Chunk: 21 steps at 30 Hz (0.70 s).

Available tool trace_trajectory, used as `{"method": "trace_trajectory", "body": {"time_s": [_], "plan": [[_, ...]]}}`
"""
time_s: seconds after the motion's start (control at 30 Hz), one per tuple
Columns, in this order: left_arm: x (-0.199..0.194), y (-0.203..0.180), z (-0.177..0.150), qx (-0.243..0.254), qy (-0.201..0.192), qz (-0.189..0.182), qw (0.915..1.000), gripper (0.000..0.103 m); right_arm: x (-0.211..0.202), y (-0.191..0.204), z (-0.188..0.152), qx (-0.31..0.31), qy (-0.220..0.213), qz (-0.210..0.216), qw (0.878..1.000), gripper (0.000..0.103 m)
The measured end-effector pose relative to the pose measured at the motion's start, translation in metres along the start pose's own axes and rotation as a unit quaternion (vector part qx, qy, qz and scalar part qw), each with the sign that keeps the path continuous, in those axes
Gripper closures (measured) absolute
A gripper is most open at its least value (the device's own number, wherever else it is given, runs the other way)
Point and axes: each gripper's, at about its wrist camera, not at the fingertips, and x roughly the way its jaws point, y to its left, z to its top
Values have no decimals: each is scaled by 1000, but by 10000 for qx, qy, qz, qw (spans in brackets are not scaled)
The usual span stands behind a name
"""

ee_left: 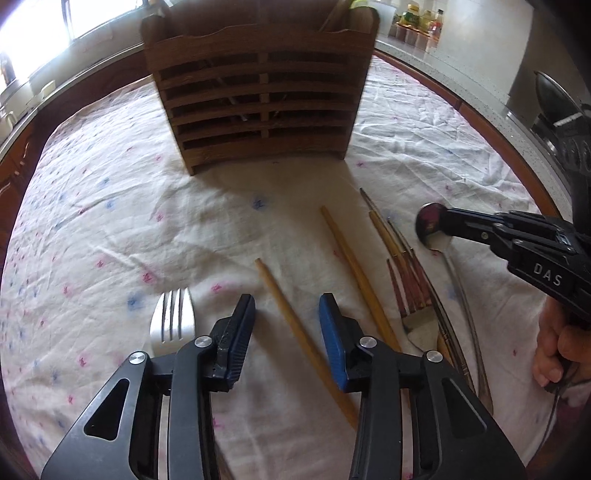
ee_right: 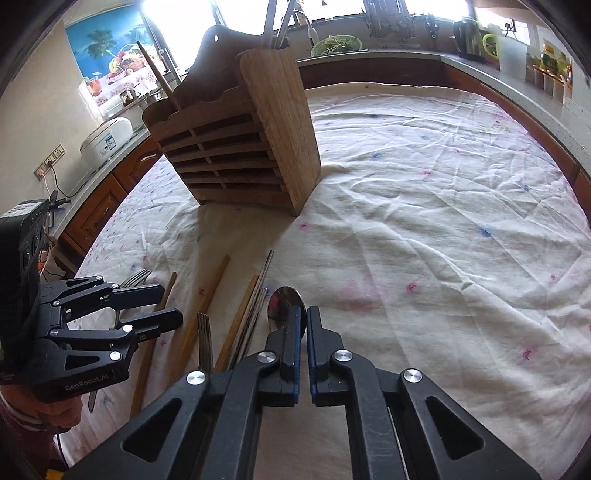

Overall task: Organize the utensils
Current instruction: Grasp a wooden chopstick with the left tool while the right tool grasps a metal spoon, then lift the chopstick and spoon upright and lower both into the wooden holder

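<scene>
Right gripper (ee_right: 302,314) nearly closed above spoon (ee_right: 284,301); left gripper (ee_left: 287,306) wide, holding nothing.

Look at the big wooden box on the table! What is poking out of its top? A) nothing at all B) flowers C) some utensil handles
C, because in the right wrist view a wooden stick and metal handles stand up out of the wooden holder.

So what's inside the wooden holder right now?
The wooden holder has a wooden stick and metal handles poking from its top. Its slats hide the lower parts.
</scene>
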Motion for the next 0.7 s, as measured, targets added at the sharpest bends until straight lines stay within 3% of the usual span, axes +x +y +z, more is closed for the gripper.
{"method": "trace_trajectory", "body": {"time_s": [0.07,0.17,0.23,0.33,0.4,0.53,0.7], "plan": [[-1,5,-4,-132,30,-59,9999,52,-8,-5,-4,85,-69,-5,9999,101],[1,-4,-5,146,4,179,9997,52,-17,-12,-11,281,-161,4,9995,101],[4,-10,-2,222,-37,136,9997,55,-20,-17,-14,417,-196,77,9989,101],[9,-17,8,364,-33,79,9993,72,-23,-18,-18,517,-242,87,9983,101],[11,-21,14,486,-18,78,9988,94,-27,-16,-19,533,-284,107,9981,101],[8,-21,12,539,4,6,9985,98,-40,-10,-22,516,-417,123,9977,101],[-15,-14,0,346,-258,-134,9990,99,-60,-6,-25,476,-593,86,9971,101]]}}
